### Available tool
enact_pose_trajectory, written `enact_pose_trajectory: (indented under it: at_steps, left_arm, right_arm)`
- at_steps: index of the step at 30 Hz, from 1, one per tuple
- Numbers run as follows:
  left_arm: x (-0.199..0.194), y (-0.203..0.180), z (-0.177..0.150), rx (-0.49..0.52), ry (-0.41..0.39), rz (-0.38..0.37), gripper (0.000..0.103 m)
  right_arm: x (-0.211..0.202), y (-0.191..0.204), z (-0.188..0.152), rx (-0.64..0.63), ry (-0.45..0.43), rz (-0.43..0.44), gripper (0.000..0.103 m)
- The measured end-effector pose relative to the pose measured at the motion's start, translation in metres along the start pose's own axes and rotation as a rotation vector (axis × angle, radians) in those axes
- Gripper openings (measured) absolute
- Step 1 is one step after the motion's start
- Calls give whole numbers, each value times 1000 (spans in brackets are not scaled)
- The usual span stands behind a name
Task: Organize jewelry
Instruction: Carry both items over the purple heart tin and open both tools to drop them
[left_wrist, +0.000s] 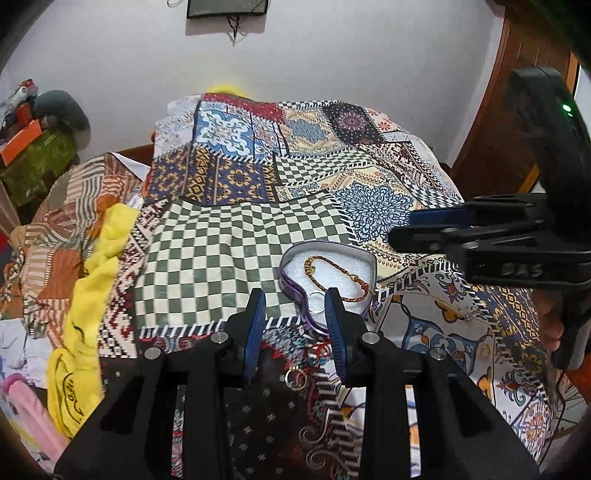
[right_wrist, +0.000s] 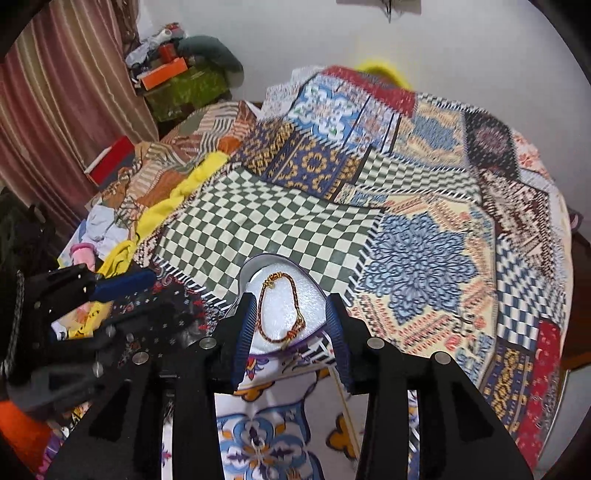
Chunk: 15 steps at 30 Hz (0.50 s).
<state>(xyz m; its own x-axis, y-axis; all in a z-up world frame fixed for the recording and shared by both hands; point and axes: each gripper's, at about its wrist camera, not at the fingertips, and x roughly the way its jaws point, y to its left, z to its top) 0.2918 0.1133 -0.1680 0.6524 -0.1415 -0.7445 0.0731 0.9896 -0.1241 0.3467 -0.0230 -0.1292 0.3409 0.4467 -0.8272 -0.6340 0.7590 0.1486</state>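
A heart-shaped purple jewelry box (left_wrist: 291, 258) with a white foam lining lies open on the patterned bedspread; it also shows in the right wrist view (right_wrist: 258, 266). A gold and red bracelet (left_wrist: 334, 275) lies in it, also seen in the right wrist view (right_wrist: 280, 310). A silver ring (left_wrist: 317, 298) rests in the box near my left gripper's right finger. A gold ring (left_wrist: 296, 379) lies on the bedspread below my left gripper (left_wrist: 295, 299), which is open and empty. My right gripper (right_wrist: 290, 306) is open above the box, also seen from the left wrist view (left_wrist: 413, 225).
The patchwork bedspread (left_wrist: 236, 229) covers the bed. A yellow cloth (left_wrist: 92, 280) and striped fabric lie at the left. A small silver piece (left_wrist: 468, 316) and a gold piece (left_wrist: 487, 350) lie on the bedspread at the right. A wooden headboard (left_wrist: 502, 122) stands at the right.
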Motion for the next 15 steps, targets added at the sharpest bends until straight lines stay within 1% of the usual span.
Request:
enact_pose_trajectory:
  at_steps: [4,7,9,15]
  left_arm:
    - [-13,0,-7,11,-4,4,32]
    - [-16,1,-15,18,10,8,32]
    - [-15,2,-22,21,27,8,32]
    - [-5,4,-44,20,88,4,32]
  right_arm:
    - [-22,-3,-11,-16,-46,-35,36]
    - [-29,-9,-23,-24,-60,-91,40]
    - [-32,-17,-32,-17,-54,-112,40]
    - [-36,-41,-61,34,-22,-122,40]
